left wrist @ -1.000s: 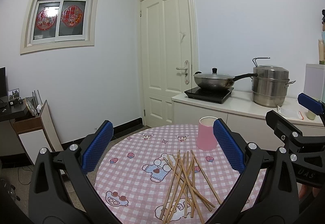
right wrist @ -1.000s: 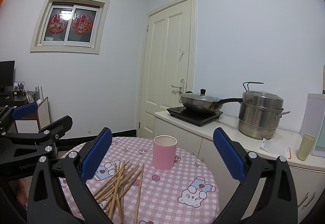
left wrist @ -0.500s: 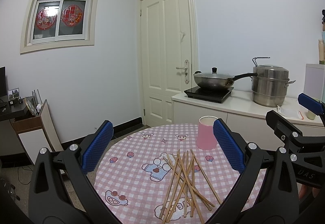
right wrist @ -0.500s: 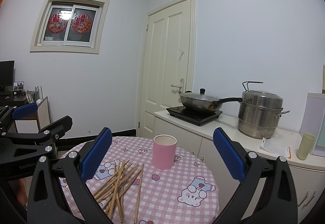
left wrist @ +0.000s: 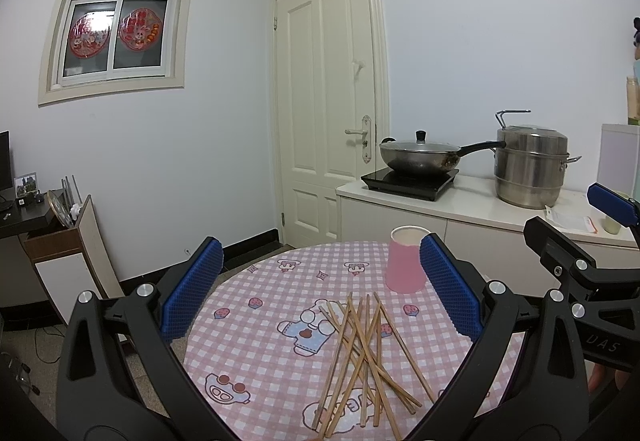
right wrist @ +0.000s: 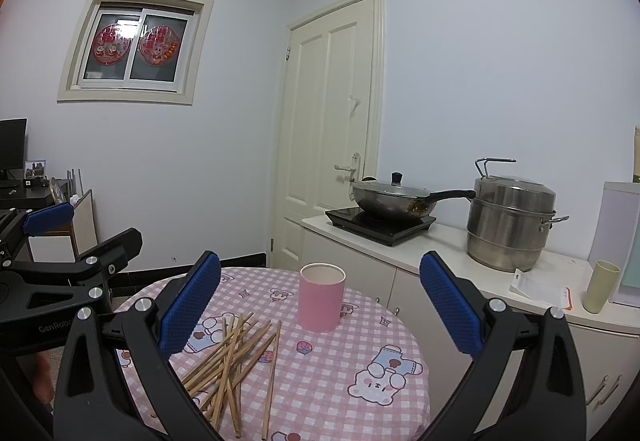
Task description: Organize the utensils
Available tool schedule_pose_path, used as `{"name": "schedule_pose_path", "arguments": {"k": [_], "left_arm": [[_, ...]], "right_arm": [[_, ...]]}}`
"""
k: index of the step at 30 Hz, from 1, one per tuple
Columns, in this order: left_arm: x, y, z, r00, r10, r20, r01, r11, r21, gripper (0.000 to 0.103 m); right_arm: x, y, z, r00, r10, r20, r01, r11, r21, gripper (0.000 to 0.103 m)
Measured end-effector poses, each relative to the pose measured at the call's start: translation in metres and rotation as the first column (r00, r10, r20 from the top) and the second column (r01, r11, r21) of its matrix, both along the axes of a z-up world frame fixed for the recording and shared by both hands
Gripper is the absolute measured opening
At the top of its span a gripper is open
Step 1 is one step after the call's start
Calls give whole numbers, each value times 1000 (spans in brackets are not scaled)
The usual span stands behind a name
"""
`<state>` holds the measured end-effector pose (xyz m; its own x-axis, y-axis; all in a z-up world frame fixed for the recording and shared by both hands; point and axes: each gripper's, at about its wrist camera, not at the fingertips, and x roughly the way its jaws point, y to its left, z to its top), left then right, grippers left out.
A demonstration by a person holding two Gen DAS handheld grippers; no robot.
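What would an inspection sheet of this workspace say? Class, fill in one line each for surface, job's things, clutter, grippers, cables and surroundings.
Surface: round table with pink checked cartoon cloth.
Job's things: loose pile of wooden chopsticks lying crossed; upright pink paper cup beyond them, apart.
Clutter: nothing seen on the table.
Grippers: left gripper and right gripper both open, holding nothing.
Cables: cable on floor at far left.
Surroundings: lidded wok on induction hob, steel steamer pot, cream door.
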<state>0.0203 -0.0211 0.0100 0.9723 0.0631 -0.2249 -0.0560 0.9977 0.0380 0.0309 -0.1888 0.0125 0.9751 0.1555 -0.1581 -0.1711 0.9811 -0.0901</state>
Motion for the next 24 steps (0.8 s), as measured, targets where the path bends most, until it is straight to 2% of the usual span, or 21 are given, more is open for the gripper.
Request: {"name": "schedule_pose_path", "arguments": {"k": [24], "left_arm": [[2, -1, -3, 1000, -6, -11, 6, 1000, -2, 97]], "right_arm": [[0, -1, -2, 1000, -14, -8, 14, 1000, -3, 96]]}}
